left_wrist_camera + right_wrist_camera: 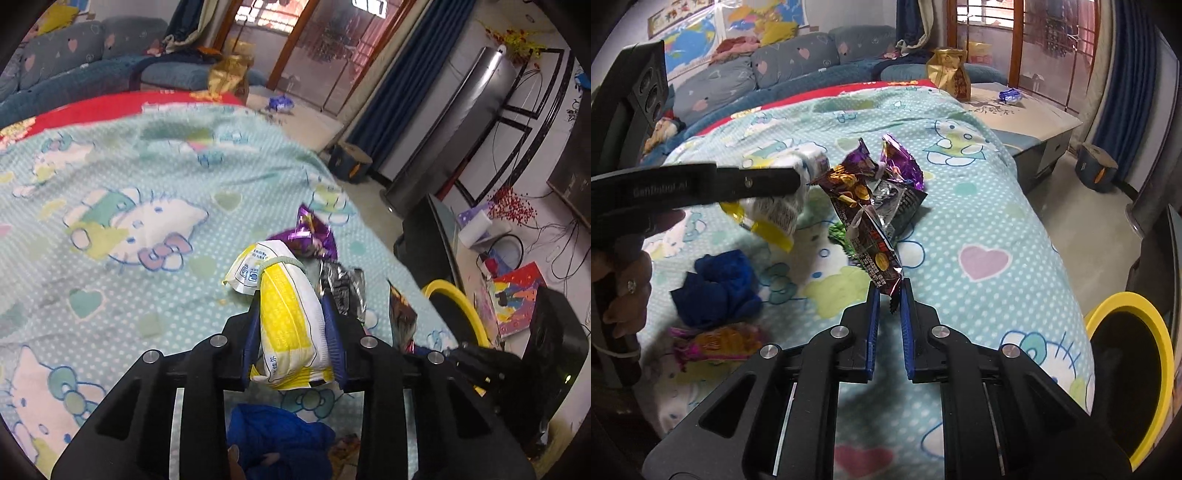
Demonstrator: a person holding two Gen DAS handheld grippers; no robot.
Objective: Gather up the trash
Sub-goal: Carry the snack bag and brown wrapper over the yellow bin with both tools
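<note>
Cartoon-cat bedspread [979, 206] under scattered wrappers, sofa [798, 62] behind.

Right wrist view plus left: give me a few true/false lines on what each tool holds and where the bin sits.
1. The left tool grips a yellow-and-white packet. True.
2. The right tool is empty. False: it pinches the corner of a dark brown snack wrapper.
3. The yellow-rimmed bin stands on the bedspread. False: it stands beside the bed, lower down.
4. A blue cloth lies on the bedspread. True.
5. The purple wrapper is in the bin. False: it lies on the bedspread.
</note>
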